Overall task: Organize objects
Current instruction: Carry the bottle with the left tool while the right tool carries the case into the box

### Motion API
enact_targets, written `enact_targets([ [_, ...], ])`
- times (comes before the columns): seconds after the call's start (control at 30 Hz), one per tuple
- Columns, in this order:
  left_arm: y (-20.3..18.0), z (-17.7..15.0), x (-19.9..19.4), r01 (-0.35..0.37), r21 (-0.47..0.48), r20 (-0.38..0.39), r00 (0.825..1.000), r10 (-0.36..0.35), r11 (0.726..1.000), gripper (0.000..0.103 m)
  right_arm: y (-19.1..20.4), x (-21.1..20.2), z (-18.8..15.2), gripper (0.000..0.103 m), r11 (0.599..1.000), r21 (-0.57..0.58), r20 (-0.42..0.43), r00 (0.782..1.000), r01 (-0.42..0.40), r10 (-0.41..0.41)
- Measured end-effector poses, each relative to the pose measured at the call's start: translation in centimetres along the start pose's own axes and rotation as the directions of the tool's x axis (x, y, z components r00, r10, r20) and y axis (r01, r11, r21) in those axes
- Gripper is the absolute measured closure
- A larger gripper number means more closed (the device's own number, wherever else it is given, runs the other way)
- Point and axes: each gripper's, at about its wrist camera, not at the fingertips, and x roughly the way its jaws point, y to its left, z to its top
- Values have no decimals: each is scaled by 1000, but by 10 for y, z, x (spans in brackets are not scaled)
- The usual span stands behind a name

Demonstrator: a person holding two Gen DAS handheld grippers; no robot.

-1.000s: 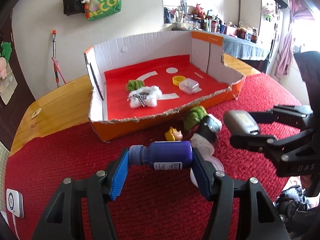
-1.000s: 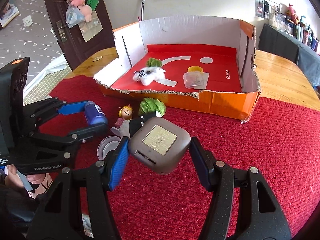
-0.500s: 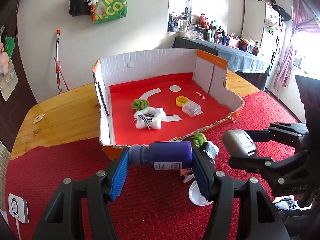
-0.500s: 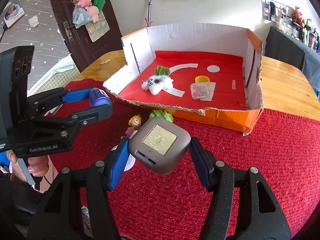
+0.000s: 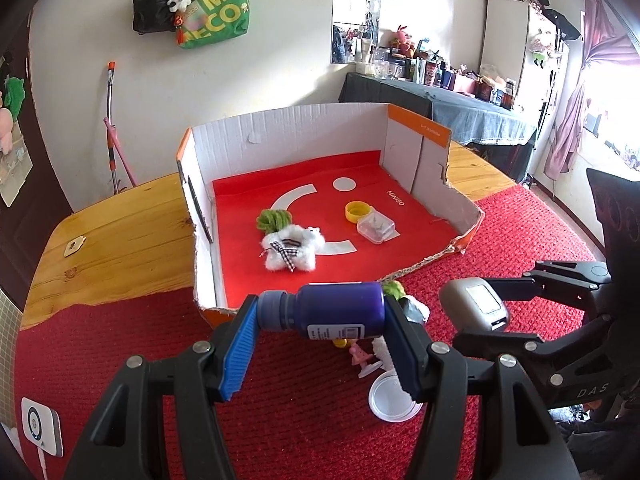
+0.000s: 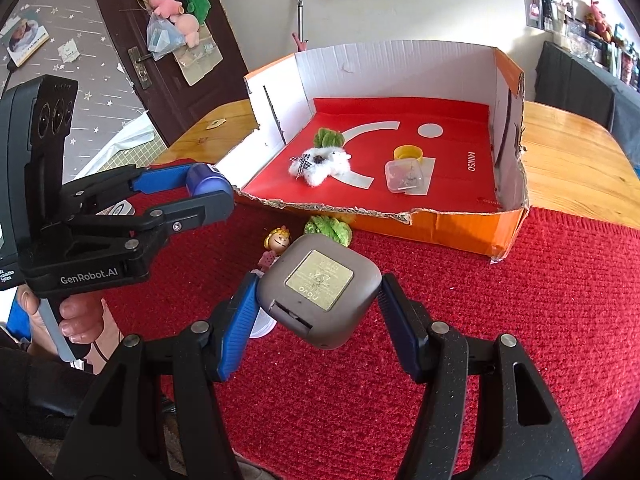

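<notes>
Open cardboard box (image 5: 304, 132) on counter, red liner printed "MINISO". Inside: white plush (image 5: 290, 250) w/ green yarn (image 5: 272, 219) at its 11 o'clock, yellow cap (image 5: 357, 211), clear case (image 5: 375, 229) at cap's 5 o'clock. Left tool (image 5: 320, 320) clamped on purple bottle (image 5: 332, 314), held sideways above red mat, near box front. Right tool (image 6: 316, 300) clamped on grey cube (image 6: 320, 284), label "novo". "GenRobot.AI" on left tool body.

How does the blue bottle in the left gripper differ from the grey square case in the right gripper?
The blue bottle is round and long; the grey case is flat and square with rounded corners. The bottle lies sideways, gripped end to end, cap against one pad; the case is gripped across its sides, its label facing up. The bottle carries a white label, the case a pale square one. Both are held above the red mat.
</notes>
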Motion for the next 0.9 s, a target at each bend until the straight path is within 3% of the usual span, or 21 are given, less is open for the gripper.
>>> enact_targets([
  [0.57,12,25,13,24,17,-1,1000,-24,1000,41,-4,-4,26,44,999,9,18,999,-36,36],
  [0.9,16,37,37,23,31,-62,998,-21,999,41,-14,1,55,44,1000,-8,26,1000,-2,2],
])
